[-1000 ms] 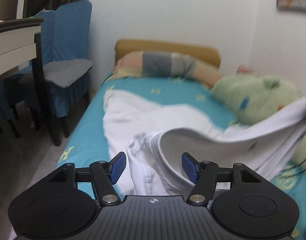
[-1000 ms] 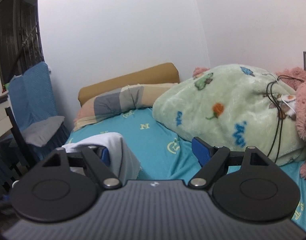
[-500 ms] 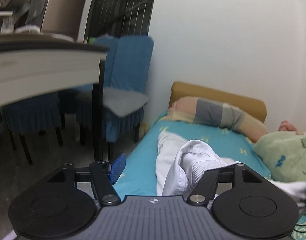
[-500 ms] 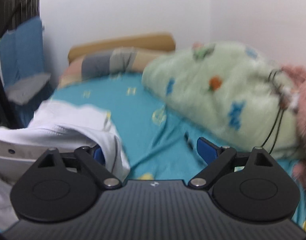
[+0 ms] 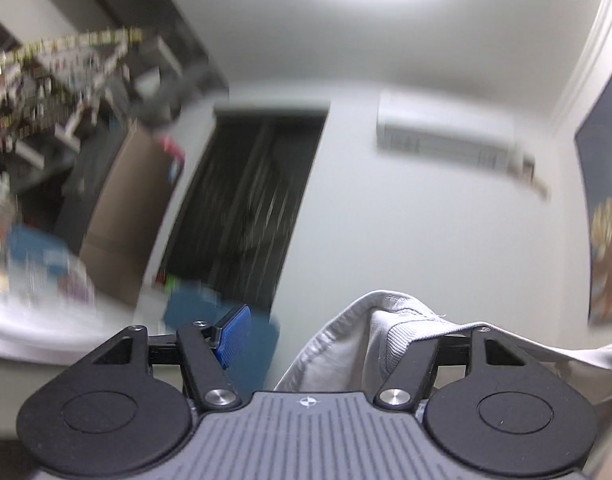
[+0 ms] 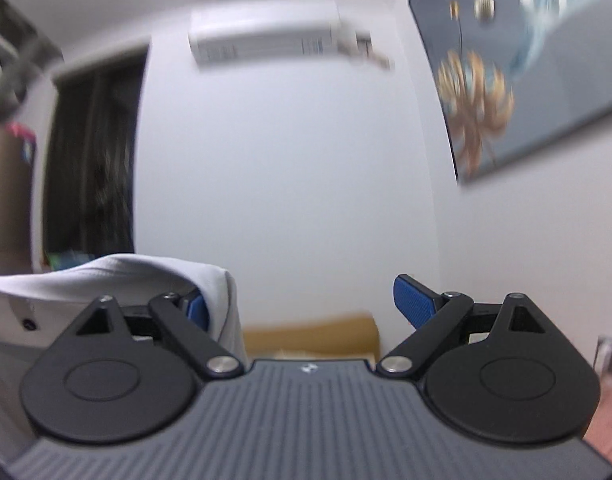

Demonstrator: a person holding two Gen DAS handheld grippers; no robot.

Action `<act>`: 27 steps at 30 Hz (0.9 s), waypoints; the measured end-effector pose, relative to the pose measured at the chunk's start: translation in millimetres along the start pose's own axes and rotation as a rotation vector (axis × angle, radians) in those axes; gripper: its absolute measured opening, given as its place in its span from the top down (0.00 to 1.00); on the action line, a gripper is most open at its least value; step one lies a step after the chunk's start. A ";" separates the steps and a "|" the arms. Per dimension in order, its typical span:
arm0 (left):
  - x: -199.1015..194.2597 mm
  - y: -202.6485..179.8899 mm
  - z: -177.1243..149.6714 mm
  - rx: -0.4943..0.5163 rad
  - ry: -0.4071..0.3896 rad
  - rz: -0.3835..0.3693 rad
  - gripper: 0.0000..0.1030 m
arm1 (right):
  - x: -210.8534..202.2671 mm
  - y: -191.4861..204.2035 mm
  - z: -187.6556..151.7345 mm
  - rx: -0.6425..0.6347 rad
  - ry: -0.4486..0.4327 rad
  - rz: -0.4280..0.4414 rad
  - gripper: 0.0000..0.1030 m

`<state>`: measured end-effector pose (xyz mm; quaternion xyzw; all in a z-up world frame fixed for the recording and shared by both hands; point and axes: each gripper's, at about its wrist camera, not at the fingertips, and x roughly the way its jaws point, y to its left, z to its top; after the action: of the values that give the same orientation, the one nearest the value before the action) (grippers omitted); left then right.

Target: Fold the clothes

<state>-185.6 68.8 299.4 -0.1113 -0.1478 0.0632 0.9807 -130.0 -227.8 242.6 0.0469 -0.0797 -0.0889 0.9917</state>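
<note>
Here both cameras tilt up toward the wall [image 6: 298, 184] and ceiling, so the bed lies out of view but for a tan headboard [image 6: 309, 336] at 6 o'clock in the right view. The white garment [image 5: 385, 344] hangs lifted between your two tools: it drapes over the right finger of the left hand-held gripper [image 5: 337, 340], and over the left finger of the right hand-held gripper [image 6: 302, 300]. Both stand wide, fingers well apart, the cloth hooked on one finger and not pinched. Judged from this, the step in hand is raising the garment to spread it; the next move calls for a level, taut carry down to a flat surface. Hidden: the garment's hanging length, its span between the tools, and any fold. Blur softens the air conditioner [image 6: 266, 42] at 12 o'clock and the shelves [image 5: 58, 80] at 10.
</note>
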 end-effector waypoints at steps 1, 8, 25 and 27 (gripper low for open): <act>-8.6 -3.7 25.4 -0.010 -0.023 -0.010 0.33 | -12.5 -0.7 21.8 0.009 -0.030 0.011 0.11; -56.7 -34.4 125.9 0.025 -0.064 -0.062 0.30 | -74.9 -5.8 120.3 0.038 -0.117 0.036 0.11; 168.9 -16.7 -112.9 0.073 0.309 -0.107 0.28 | 87.4 -0.8 -43.7 -0.070 0.160 -0.029 0.11; 207.9 -20.8 -153.1 0.112 0.336 -0.099 0.28 | 127.1 3.6 -72.6 -0.086 0.216 -0.046 0.11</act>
<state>59.9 50.8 219.1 -0.0579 0.0166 0.0034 0.9982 6.2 -241.9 190.7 0.0156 0.0327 -0.1091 0.9934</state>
